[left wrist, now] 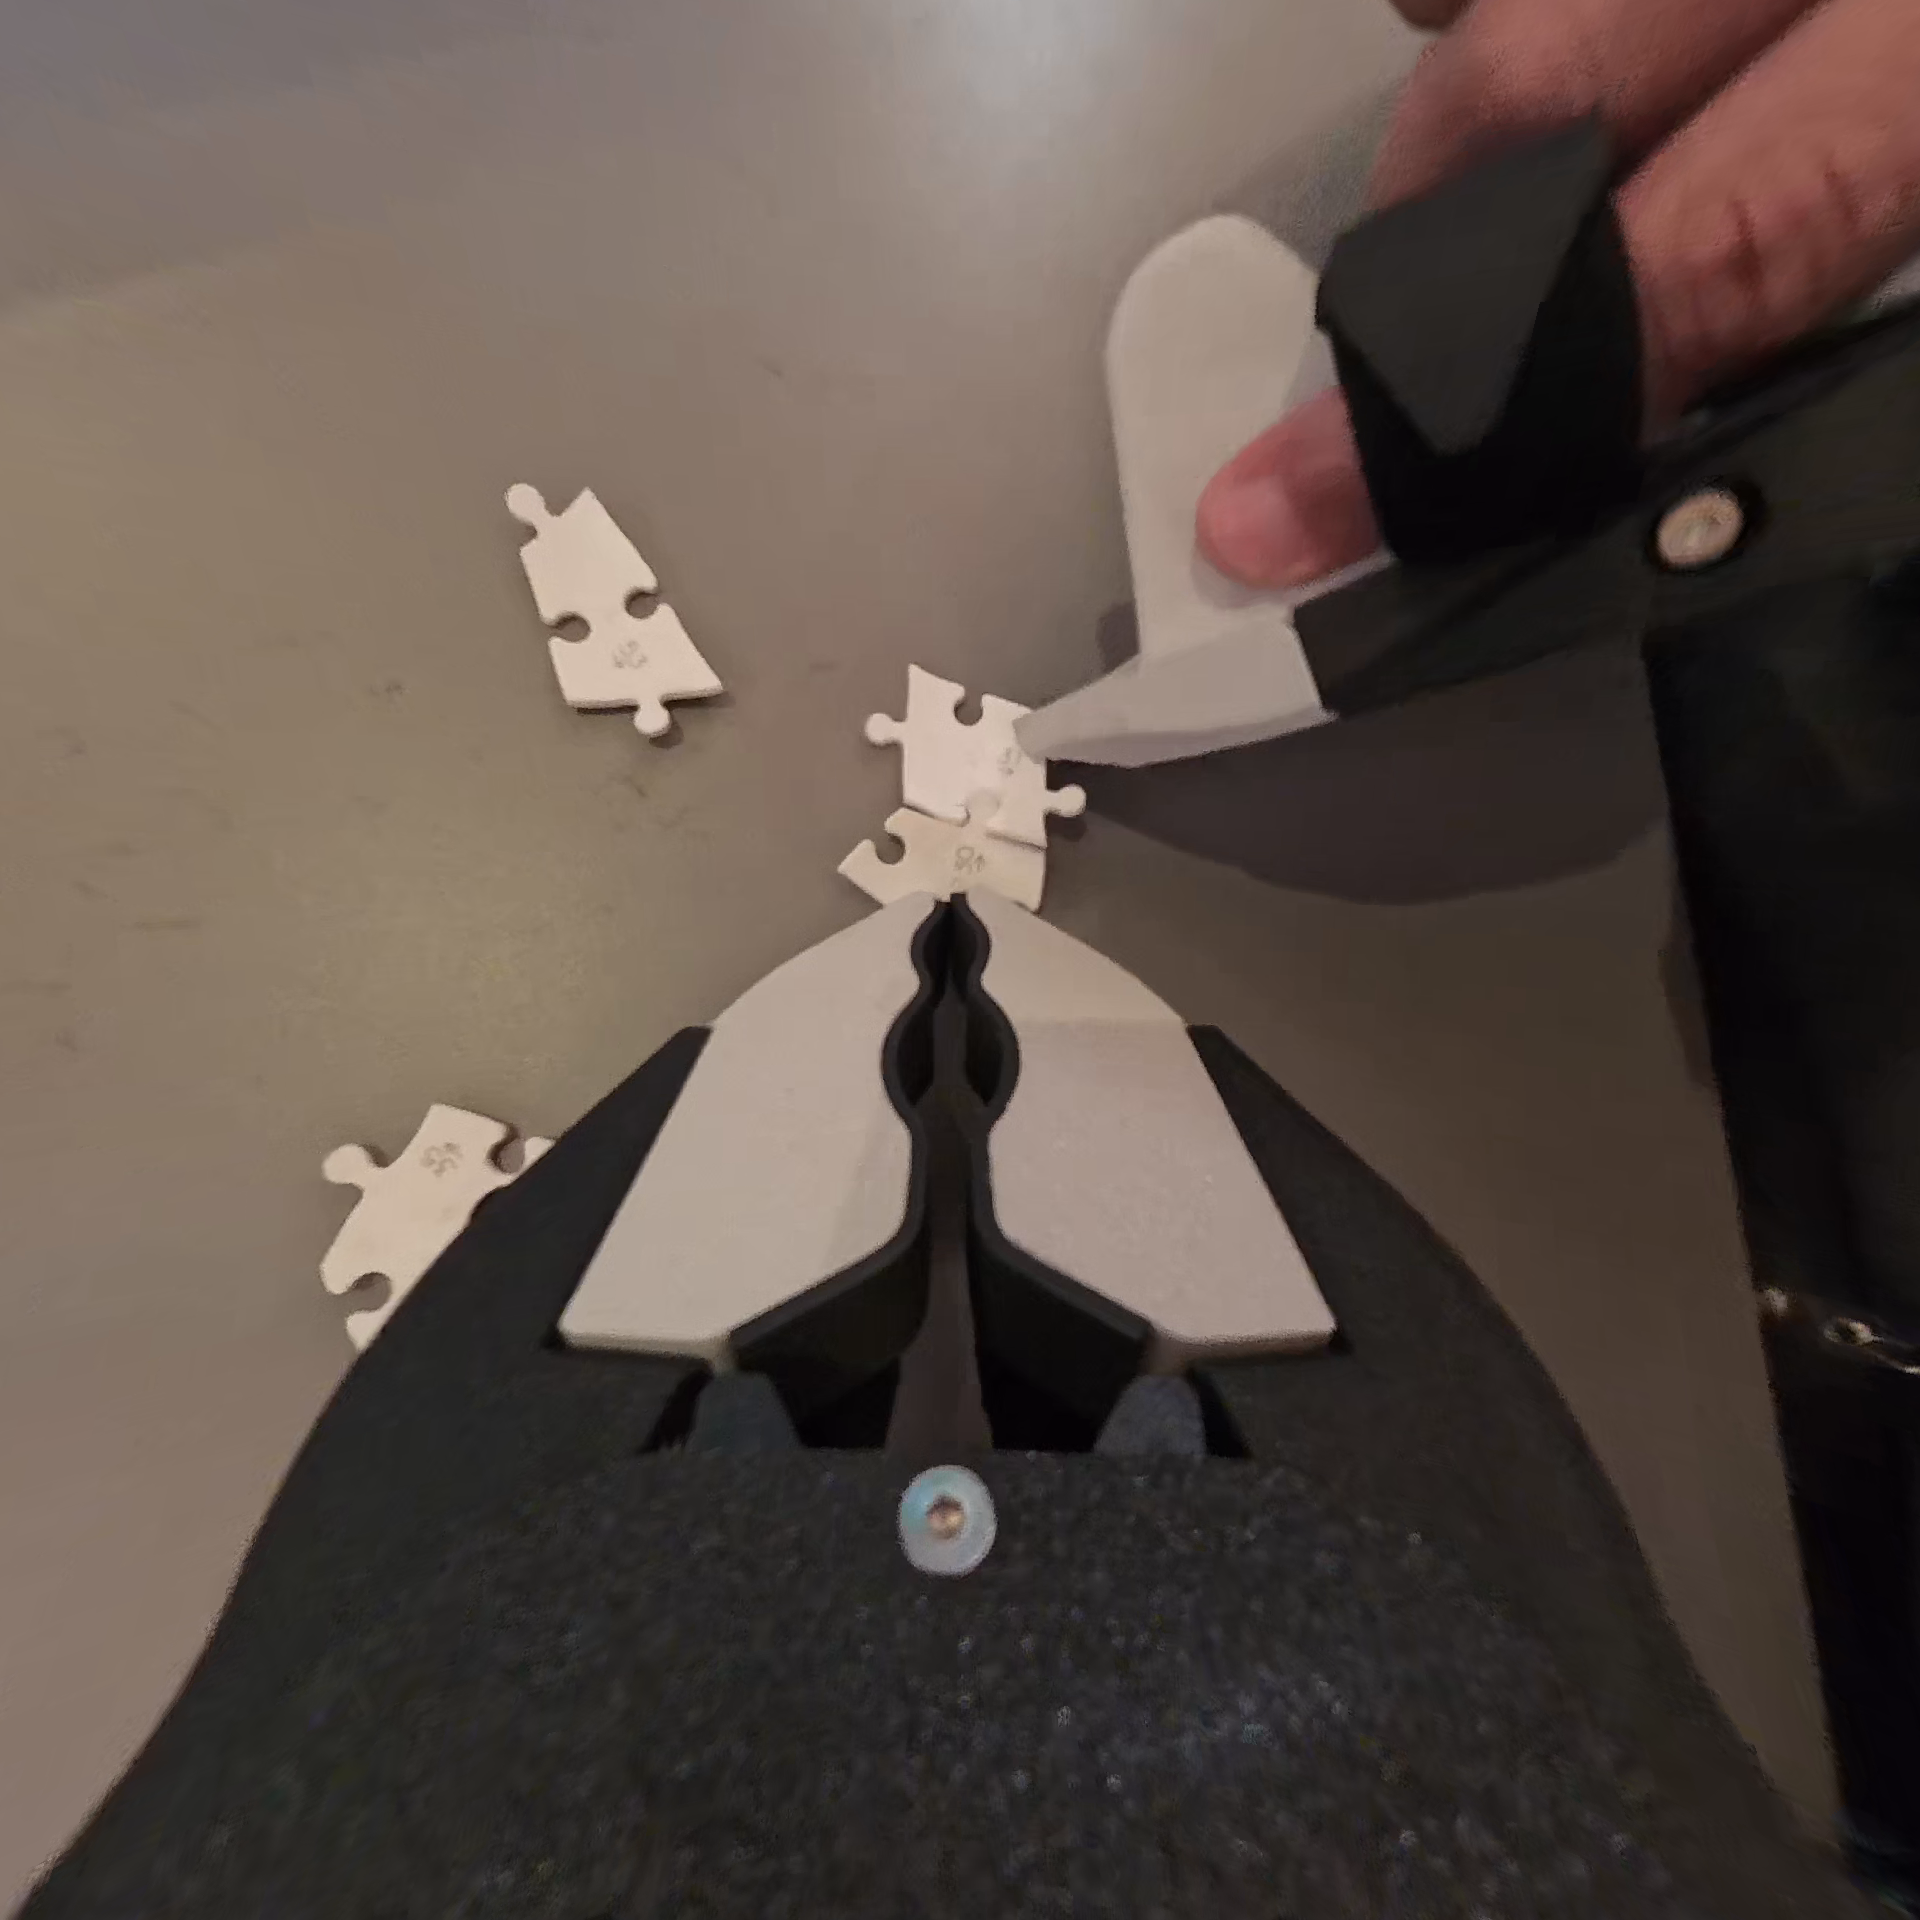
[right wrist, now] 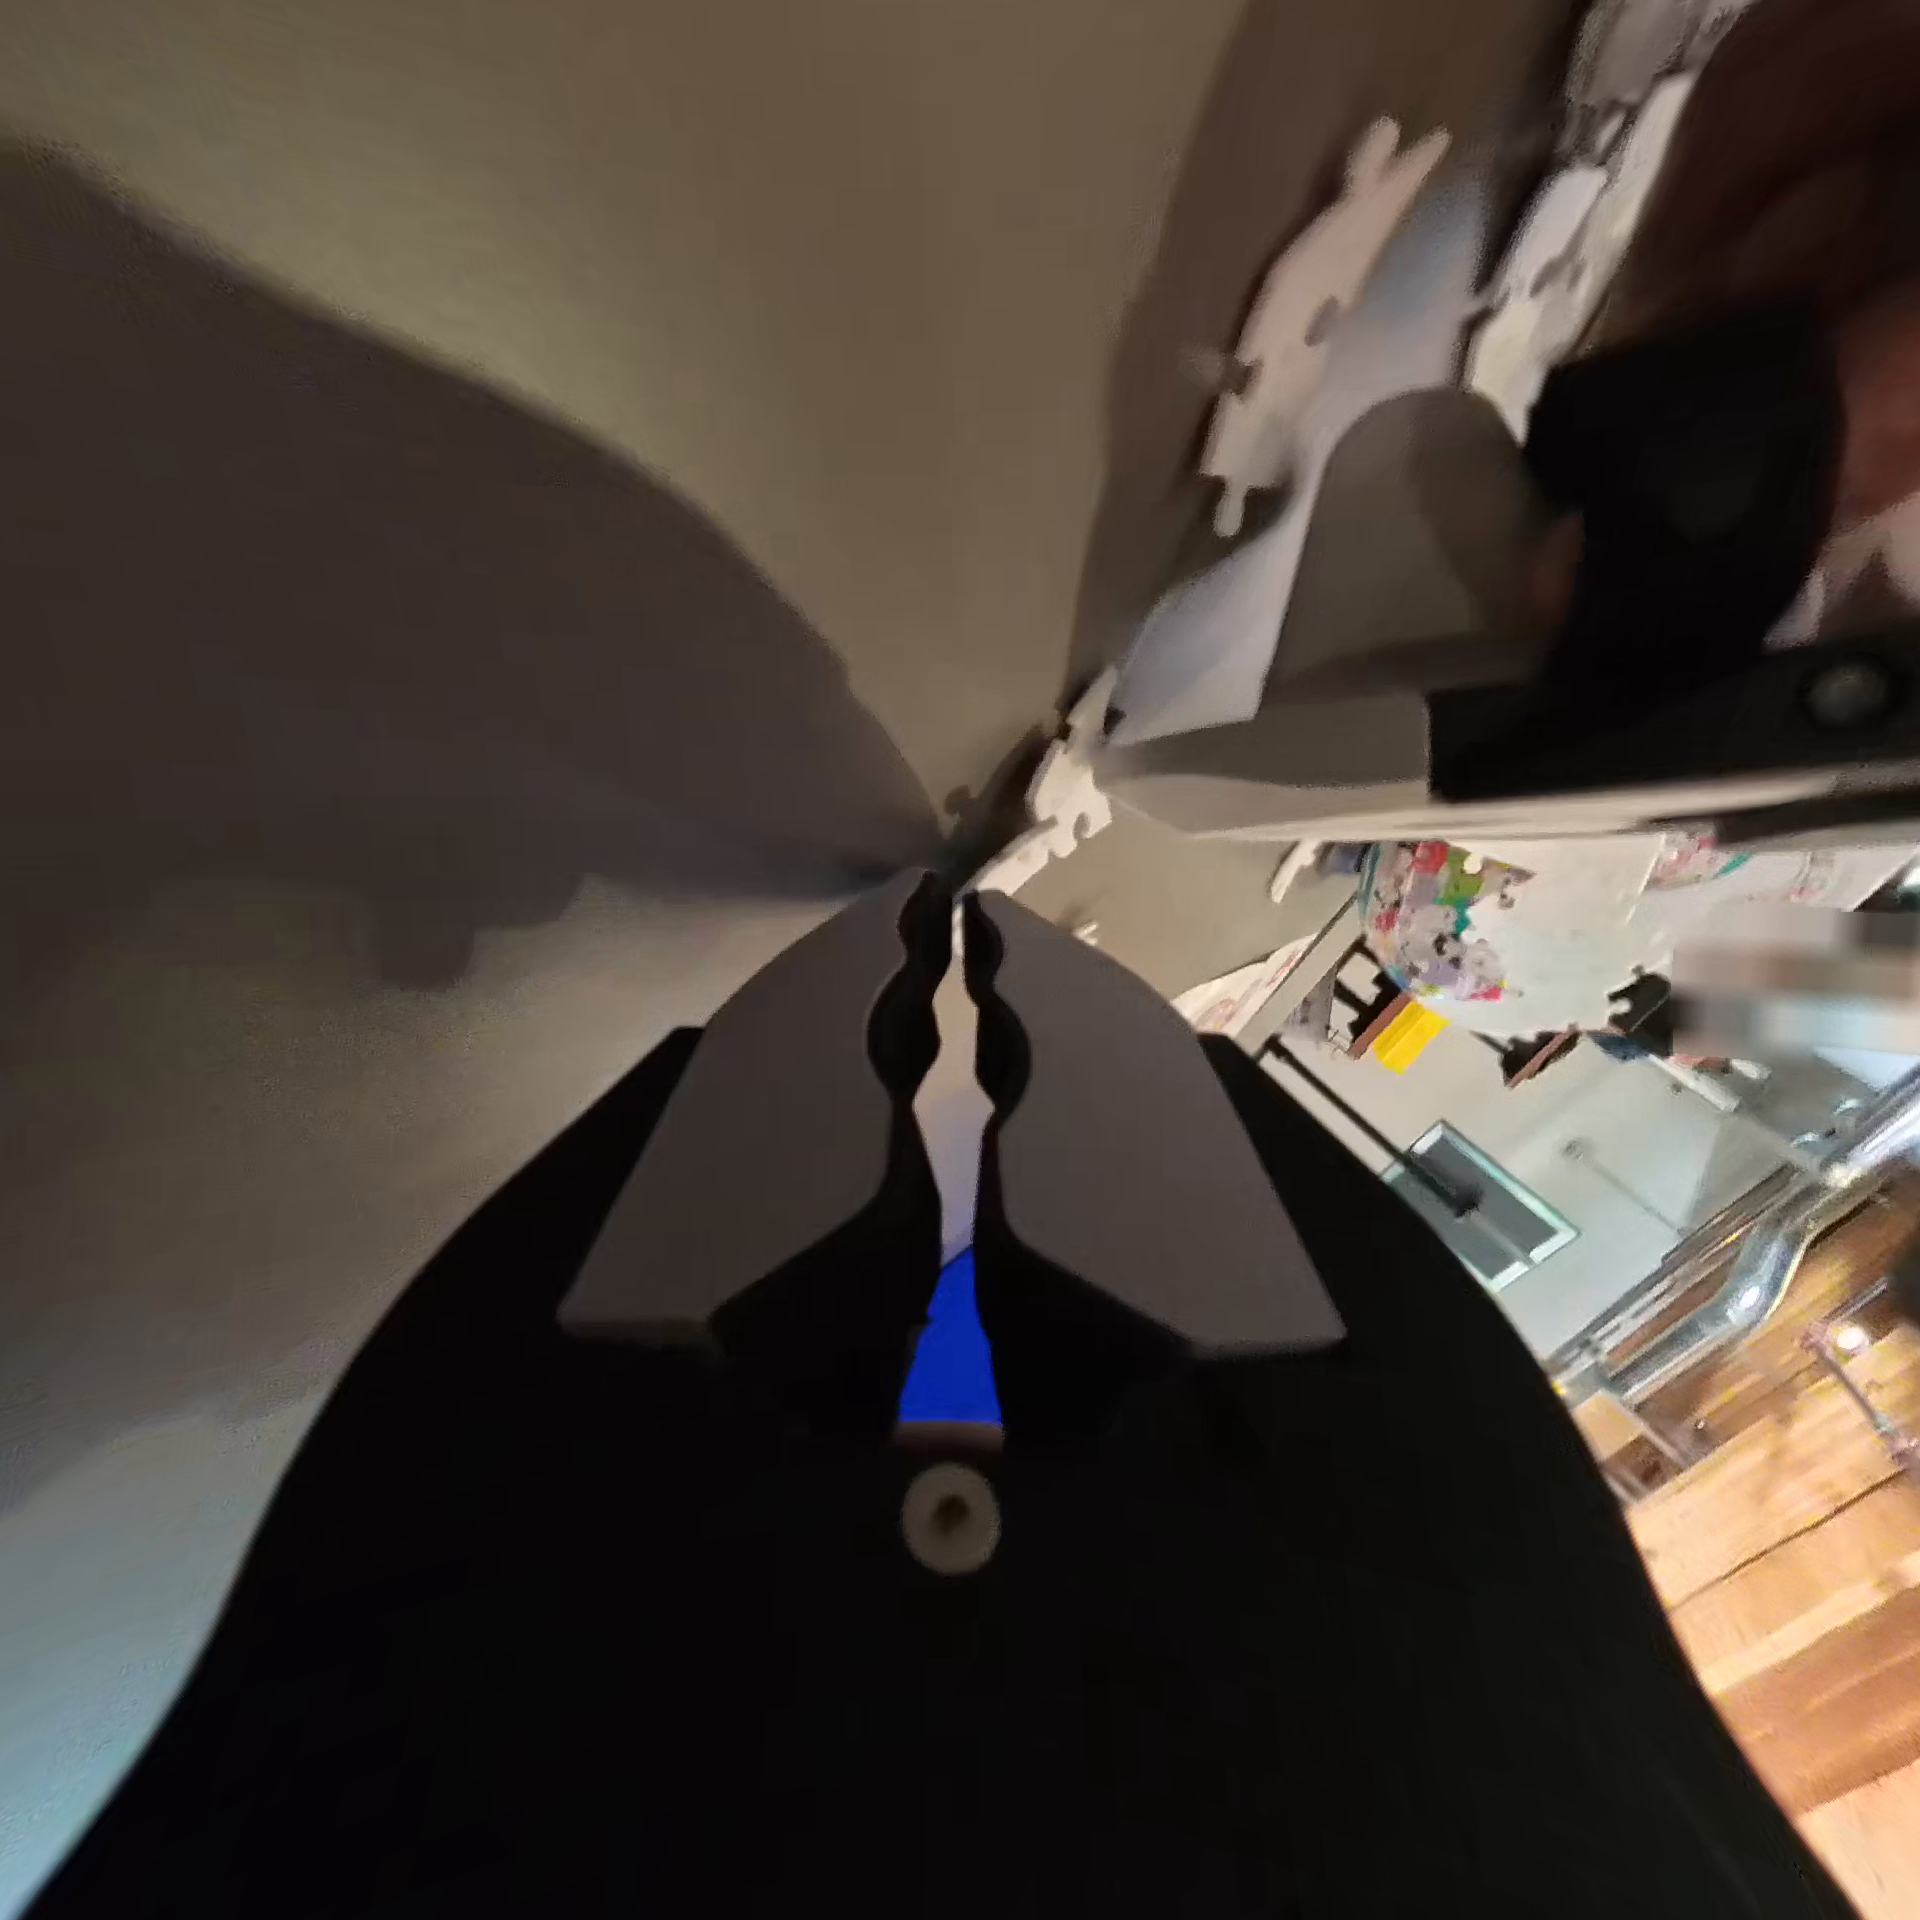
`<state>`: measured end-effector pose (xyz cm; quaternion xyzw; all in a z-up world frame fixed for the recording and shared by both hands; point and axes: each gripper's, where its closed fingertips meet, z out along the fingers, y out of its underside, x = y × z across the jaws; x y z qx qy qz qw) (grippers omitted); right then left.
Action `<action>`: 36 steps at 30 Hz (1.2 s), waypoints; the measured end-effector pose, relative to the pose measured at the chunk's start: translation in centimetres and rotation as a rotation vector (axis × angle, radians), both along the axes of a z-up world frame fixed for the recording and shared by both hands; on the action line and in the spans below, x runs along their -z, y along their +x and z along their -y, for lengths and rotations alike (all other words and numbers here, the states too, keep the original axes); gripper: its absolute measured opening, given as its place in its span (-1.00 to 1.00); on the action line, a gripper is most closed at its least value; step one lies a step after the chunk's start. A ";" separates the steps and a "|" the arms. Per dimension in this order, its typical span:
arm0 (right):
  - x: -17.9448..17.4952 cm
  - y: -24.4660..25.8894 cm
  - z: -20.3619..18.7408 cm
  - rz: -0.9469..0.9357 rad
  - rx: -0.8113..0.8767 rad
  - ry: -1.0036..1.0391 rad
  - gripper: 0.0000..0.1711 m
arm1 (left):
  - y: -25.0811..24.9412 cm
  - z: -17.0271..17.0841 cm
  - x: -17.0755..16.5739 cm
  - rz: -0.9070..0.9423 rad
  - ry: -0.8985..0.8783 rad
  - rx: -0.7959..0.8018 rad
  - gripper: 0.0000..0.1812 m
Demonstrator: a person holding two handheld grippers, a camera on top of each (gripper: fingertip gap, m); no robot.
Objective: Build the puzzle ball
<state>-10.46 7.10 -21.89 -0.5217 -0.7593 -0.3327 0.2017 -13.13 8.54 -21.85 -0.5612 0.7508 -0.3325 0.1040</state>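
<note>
Left gripper fingers pinched on near puzzle piece.

Grey table — white puzzle pieces flat on it: joined pair, another pair, single.

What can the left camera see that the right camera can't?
Only the left wrist view shows the loose joined pair of pieces lying apart on the grey table, and another piece half hidden beside the left gripper. Only the right wrist view shows the colourful part-built puzzle ball and a wooden floor. Both show the two white pieces being joined, with both grippers' jaws closed at them.
</note>
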 end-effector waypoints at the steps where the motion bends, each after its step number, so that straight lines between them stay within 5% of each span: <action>1: 0.0 0.0 0.0 0.005 -0.013 -0.009 -0.98 | 0.1 0.1 -0.1 -0.018 -0.021 -0.003 -1.00; 16: 0.0 -0.3 -0.1 -0.109 0.099 0.015 -0.97 | 1.5 0.9 0.0 -0.021 -0.003 0.007 -1.00; 20: 0.1 0.0 0.5 -0.390 0.262 -0.067 -0.91 | 1.4 0.9 0.0 -0.013 0.059 0.025 -1.00; 25: -1.2 -0.2 1.1 -1.024 0.748 -0.347 -0.41 | 0.7 1.1 -2.7 0.102 -0.048 -0.023 -1.00; 27: -1.4 -1.5 1.3 -1.282 0.884 -0.507 -0.30 | -0.2 0.5 -2.5 0.102 0.045 -0.029 -1.00; 29: -1.6 -2.0 1.0 -1.465 0.972 -0.550 -0.41 | -0.7 0.6 -1.6 0.075 0.112 -0.010 -1.00; 36: 0.2 -1.5 1.6 -1.405 1.113 -0.418 -0.74 | -0.7 1.7 0.0 0.053 0.102 -0.016 -1.00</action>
